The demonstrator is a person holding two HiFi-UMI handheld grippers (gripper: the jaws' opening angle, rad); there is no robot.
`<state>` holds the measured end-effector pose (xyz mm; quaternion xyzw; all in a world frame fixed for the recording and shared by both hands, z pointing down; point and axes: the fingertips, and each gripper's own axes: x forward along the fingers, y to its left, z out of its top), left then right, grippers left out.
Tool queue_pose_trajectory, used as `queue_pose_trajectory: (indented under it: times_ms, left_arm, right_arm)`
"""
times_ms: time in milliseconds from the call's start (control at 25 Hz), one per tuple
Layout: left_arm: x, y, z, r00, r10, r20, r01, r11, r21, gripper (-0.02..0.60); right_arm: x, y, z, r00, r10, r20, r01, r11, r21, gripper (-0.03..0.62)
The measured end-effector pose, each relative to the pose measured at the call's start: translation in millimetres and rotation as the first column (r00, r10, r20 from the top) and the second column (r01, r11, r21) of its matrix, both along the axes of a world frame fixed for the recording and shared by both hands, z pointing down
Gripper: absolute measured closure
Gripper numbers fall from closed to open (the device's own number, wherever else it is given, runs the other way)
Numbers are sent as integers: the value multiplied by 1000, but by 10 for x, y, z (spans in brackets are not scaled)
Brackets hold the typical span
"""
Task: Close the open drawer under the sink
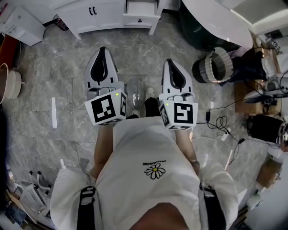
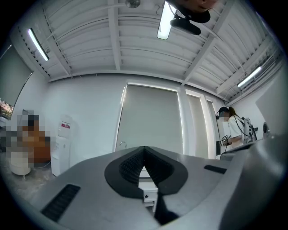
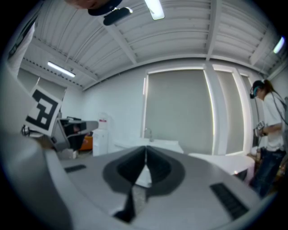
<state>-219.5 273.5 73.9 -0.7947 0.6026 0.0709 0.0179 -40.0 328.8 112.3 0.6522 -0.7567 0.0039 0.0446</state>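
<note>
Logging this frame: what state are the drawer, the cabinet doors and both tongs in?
Drawer: pulled out, open.
Cabinet doors: shut.
Left tongs: shut, nothing between them.
Right tongs: shut, nothing between them.

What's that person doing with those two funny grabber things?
A person stands on the grey stone floor, holding a grabber in each hand. The left gripper and the right gripper are both shut, with nothing in them. They point toward the white cabinet ahead. Its drawer is pulled open. Neither gripper touches it, and bare floor lies between, so the drawer has not yet been pushed shut.
</note>
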Motion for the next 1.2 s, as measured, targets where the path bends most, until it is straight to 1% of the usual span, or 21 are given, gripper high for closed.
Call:
queue_pose_trajectory:
  times_ms: [80,160,240,280,360,440,520,600,680,800,920,1000,1080,1160,1200]
  left_arm:
    - [10,-51,13,1000,-6,-19,6,1000,-1,561]
    - [35,-101,27,998,-13,-60,13,1000,-3,561]
    - [87,-148,29,996,-24,-82,25,1000,11,561]
    - [134,-181,29,997,-27,-72,28,999,21,561]
    - [256,-266,24,1000,-15,-22,15,999,32,561]
    - [332,-355,-30,1000,-3,20,2,999,41,561]
    - [338,-478,-105,999,-8,31,6,998,55,561]
    - [342,-634,-115,999,-11,41,9,998,57,561]
    - [378,-810,-50,999,-12,49,10,999,44,561]
    - [509,-1162,65,999,-9,40,8,1000,14,561]
    - [737,-1580,136,999,6,52,-6,1000,-14,561]
    - [924,-1840,174,997,32,65,-29,999,-41,561]
    - [1085,-2081,195,997,66,49,-63,996,-70,561]
    - [1195,-2302,189,996,84,25,-82,994,-78,561]
    - [1244,-2410,187,996,88,25,-85,993,-78,561]
  right_arm:
    - [20,-69,3,1000,-7,2,7,1000,10,565]
    - [39,-167,4,1000,-22,11,21,999,33,565]
    - [68,-293,18,999,-39,18,38,997,61,565]
    - [95,-366,39,999,-41,30,39,997,65,565]
    - [132,-511,66,997,-44,64,41,998,56,565]
    - [118,-640,41,996,-60,69,56,997,58,565]
    - [87,-809,24,996,-72,53,68,996,63,565]
    - [83,-985,69,995,-77,68,74,996,51,565]
    - [127,-1132,148,993,-77,84,75,997,31,565]
    - [293,-1403,266,995,-67,72,67,998,-5,565]
    - [536,-1788,372,995,-51,91,57,997,-57,565]
    - [686,-2050,408,994,-48,103,57,995,-85,565]
    - [785,-2311,423,992,-58,109,69,992,-102,565]
    - [848,-2560,427,990,-75,119,88,990,-108,565]
    - [876,-2677,431,989,-83,125,97,989,-110,565]
